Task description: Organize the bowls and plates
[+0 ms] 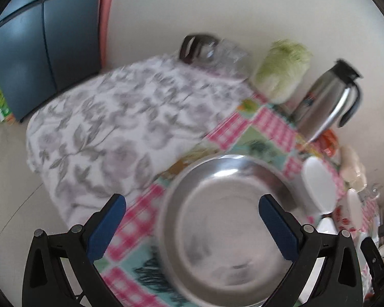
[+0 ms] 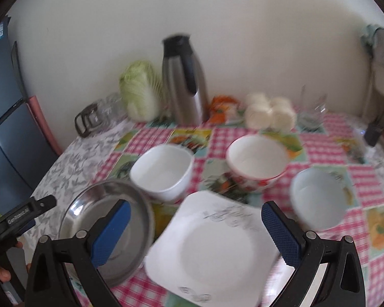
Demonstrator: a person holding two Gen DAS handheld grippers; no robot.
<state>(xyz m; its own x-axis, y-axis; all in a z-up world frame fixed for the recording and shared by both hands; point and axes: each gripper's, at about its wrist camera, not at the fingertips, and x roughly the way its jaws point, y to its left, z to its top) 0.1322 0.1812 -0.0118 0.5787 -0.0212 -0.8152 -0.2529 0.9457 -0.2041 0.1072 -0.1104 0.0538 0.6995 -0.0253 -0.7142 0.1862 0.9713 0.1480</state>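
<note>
A: Logging the layout. The round stainless-steel plate (image 1: 227, 230) lies flat on the pink-checked patchwork tablecloth (image 1: 233, 128), at its left end beside the grey floral cloth (image 1: 110, 117). The left gripper (image 1: 192, 220) hangs over it, jaws wide, nothing between the blue pads; one pad is out over the cloth, the other over the plate's inside. No contact that I can make out.

B: And the right?

A: The right gripper (image 2: 195, 227) is also spread wide and empty, above the square white plate with grey markings (image 2: 215, 250), which sits just right of the steel plate, their edges close or overlapping; blur stops me saying which. Behind these stand three bowls, apart from one another: a plain white bowl (image 2: 163, 171), a white bowl with a red flowered outside (image 2: 256, 163), and a smaller pale bowl (image 2: 317, 199).

B: Step in hand?

A: My judgement: early, the approach to a first pick. Nothing is stacked yet.

B: Next move?

A: Probably a rim grasp. Either gripper needs to drop until one pad goes under the plate's edge and one over it, then close. The steel rim is thin and likely slippery.
</note>
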